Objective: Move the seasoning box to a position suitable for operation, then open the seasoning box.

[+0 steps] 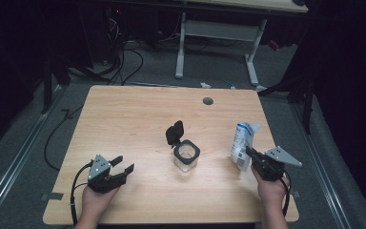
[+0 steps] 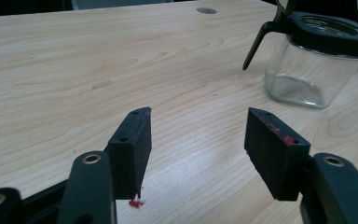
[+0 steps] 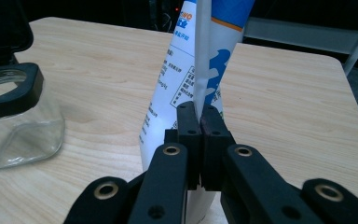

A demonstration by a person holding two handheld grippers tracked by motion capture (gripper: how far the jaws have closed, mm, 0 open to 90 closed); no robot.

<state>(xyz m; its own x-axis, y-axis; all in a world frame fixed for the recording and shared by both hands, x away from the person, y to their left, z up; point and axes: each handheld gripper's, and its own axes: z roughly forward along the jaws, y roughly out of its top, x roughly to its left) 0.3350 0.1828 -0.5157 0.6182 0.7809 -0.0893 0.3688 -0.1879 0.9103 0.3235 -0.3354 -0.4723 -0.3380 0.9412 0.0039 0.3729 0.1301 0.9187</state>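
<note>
The right gripper (image 3: 200, 116) pinches the seam of the white and blue bag (image 3: 205, 56), right of the glass jar (image 1: 187, 156). The left gripper (image 2: 198, 140) is open over bare table (image 1: 124, 119). From above, the jar's black lid (image 1: 175, 132) stands flipped up.

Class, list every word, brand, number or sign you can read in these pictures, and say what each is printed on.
"VO": the last red letters of a cut-off brand word near the top of the white and blue plastic pouch, in the right gripper view.
Boxed black print on that pouch: too small to read.
Pouch lettering in the high view: blurred.
Clear glass jar with black flip lid: no text.
Light wooden table: none.
</note>
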